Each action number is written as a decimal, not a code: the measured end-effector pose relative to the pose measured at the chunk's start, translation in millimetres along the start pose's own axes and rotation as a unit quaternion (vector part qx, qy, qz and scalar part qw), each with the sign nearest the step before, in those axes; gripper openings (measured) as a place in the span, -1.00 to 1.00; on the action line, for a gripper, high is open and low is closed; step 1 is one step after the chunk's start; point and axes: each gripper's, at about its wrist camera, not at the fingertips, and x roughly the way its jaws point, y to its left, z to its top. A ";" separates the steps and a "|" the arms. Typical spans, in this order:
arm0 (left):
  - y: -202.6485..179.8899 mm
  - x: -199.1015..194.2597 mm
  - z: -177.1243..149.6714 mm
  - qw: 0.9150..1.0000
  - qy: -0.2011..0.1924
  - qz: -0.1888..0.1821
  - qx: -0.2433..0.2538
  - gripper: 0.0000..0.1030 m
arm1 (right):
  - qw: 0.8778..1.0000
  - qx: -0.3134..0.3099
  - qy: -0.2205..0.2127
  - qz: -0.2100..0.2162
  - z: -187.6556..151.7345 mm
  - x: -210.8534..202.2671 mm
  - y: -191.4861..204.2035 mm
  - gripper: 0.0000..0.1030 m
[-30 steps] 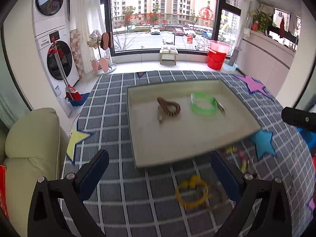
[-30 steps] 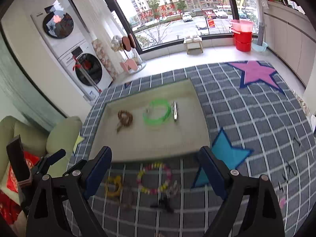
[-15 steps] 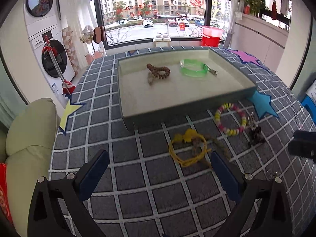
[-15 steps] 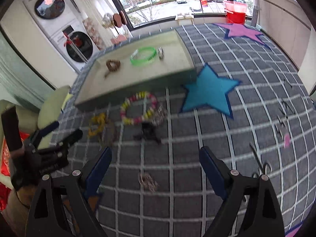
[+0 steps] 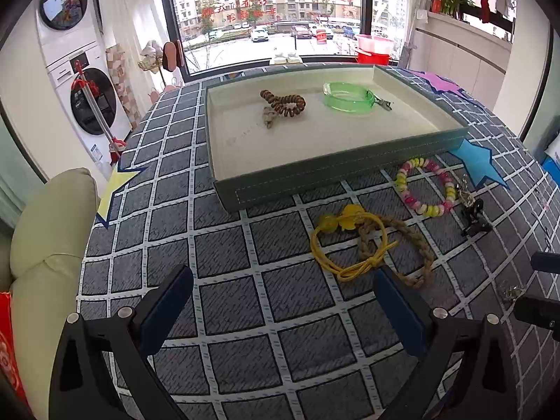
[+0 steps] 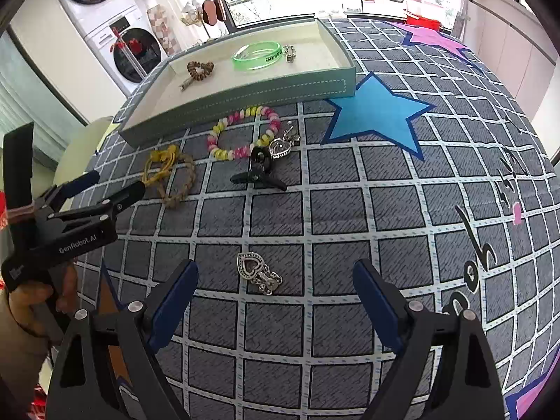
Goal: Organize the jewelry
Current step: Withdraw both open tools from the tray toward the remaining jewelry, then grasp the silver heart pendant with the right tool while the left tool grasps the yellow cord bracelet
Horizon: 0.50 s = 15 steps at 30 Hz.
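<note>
Covering table: grey grid cloth (image 5: 245,308), star patches
Room: washer (image 5: 92,105), big window (image 5: 266,14)
Tray (image 6: 245,94): far edge
L gripper (image 5: 280,301), R gripper (image 6: 276,287): both wide, empty

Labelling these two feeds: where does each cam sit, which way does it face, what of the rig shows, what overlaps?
Left wrist: on the left tongs, low over the checked cloth, facing the tray and window; own open fingers show.
Right wrist: on the right tongs, above a heart pendant, facing the tray; own fingers, left tongs and hand show.
Shared: tray, green bangle, beaded bracelet, yellow cord.
</note>
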 end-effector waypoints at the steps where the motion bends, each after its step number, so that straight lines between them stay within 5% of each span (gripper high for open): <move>1: -0.3 1.0 -0.4 1.000 0.001 0.001 0.003 1.00 | 1.000 -0.001 0.001 -0.001 -0.8 1.0 0.6 0.78; 11: -8.5 8.5 8.2 1.000 0.004 -0.002 0.022 0.94 | 0.999 -0.029 -0.004 -0.028 -3.6 9.5 17.0 0.75; 15: -15.4 9.7 11.4 0.999 0.004 -0.007 0.038 0.77 | 0.998 -0.050 -0.012 -0.047 -4.6 11.8 26.1 0.50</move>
